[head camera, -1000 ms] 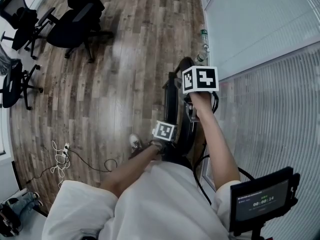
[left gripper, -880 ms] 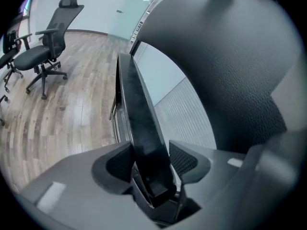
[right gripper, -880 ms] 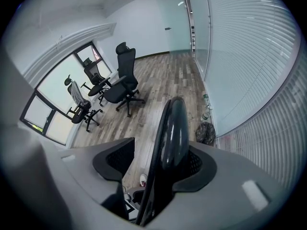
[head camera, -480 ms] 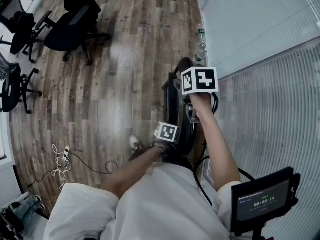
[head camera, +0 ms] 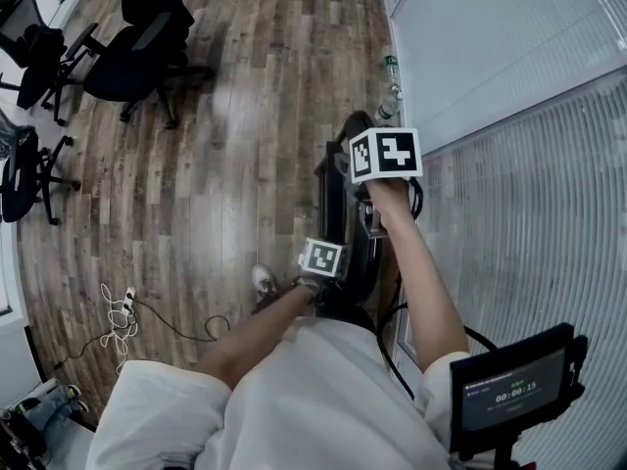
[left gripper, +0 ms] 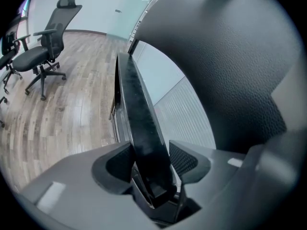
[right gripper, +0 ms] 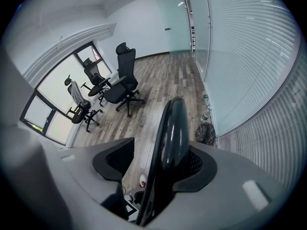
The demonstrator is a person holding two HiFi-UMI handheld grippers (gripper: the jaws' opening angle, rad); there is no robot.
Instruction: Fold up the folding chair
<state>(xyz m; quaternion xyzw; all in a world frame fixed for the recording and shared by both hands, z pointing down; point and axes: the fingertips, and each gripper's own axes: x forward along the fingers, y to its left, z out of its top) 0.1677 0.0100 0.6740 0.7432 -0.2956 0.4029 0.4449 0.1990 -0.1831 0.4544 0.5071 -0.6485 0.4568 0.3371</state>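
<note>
The black folding chair (head camera: 338, 209) stands folded flat on edge next to the glass wall. My left gripper (left gripper: 151, 163), under its marker cube (head camera: 321, 258), is shut on a flat black edge of the chair (left gripper: 141, 123), with both pads against it. Higher up, my right gripper (right gripper: 158, 164), under its marker cube (head camera: 385, 155), straddles the chair's glossy rounded top rim (right gripper: 175, 128). The rim lies against the right pad (right gripper: 195, 163), and floor shows between the frame tube and the left pad (right gripper: 117, 162), so these jaws stand open.
A glass wall with blinds (head camera: 509, 164) runs close along the right. Bottles (head camera: 392, 67) stand at its foot. Black office chairs (head camera: 137, 37) are at the far left. A white cable (head camera: 122, 311) lies on the wood floor. My shoe (head camera: 263, 280) is beside the chair.
</note>
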